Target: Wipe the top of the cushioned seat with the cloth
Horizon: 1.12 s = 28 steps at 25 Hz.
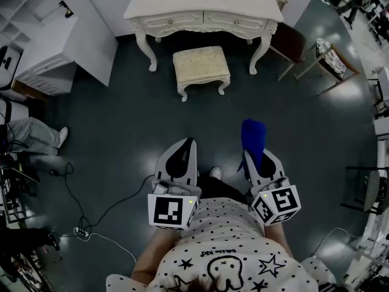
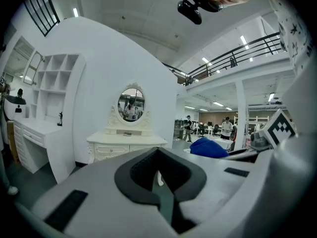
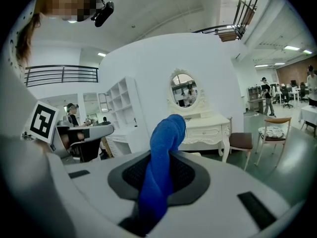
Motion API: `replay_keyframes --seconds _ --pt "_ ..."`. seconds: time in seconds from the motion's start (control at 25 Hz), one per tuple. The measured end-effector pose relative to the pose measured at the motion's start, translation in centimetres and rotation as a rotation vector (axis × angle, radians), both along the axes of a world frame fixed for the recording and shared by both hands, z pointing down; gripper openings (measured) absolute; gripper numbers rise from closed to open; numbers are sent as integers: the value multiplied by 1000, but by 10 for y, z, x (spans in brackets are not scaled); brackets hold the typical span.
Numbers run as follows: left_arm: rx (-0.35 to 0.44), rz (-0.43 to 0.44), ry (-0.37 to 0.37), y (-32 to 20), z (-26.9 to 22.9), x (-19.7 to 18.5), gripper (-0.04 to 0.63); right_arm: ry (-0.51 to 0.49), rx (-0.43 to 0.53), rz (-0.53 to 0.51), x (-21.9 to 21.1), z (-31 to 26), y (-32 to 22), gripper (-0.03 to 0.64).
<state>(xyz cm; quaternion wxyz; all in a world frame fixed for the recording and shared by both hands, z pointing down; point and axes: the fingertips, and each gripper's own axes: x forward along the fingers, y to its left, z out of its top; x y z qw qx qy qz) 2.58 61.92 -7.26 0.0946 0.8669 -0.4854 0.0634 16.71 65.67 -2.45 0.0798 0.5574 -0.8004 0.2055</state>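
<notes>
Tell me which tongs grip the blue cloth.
The right tongs, shut on the blue cloth that sticks up between them; the left tongs hold nothing.

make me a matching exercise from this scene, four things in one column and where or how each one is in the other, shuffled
Things
1. cloth
2. cushioned seat
3. left gripper
4. dressing table

Place or state
A. carries the oval mirror
B. clamped in the right gripper
C. stands just in front of the dressing table
D. nothing between its jaws

Pairs: 1-B, 2-C, 3-D, 4-A
</notes>
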Motion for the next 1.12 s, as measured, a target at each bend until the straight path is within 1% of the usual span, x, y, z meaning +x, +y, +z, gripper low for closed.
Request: replay_keyframes --seconds 0.12,0.24,0.52,0.68,0.84,1.0,1.12 --pt "12 5 8 -2 0 9 -5 1 10 -10 8 1 -1 87" --pt "13 -2 11 -6 4 13 -5 -23 18 -15 15 3 -2 87" --pt "10 -33 25 -33 10 6 -5 -18 -6 -10 19 16 -22 87" --pt "8 -36 39 -63 16 -7 -5 -14 -11 -13 6 20 -54 87" --pt "10 -27 48 -104 16 -21 -5 -12 -15 2 -9 18 -97 87" --pt "25 -4 40 -148 6 -38 -5 -2 11 -9 -31 5 -143 87" --pt "34 5 35 -177 1 -50 -5 -3 7 0 -45 2 -168 87"
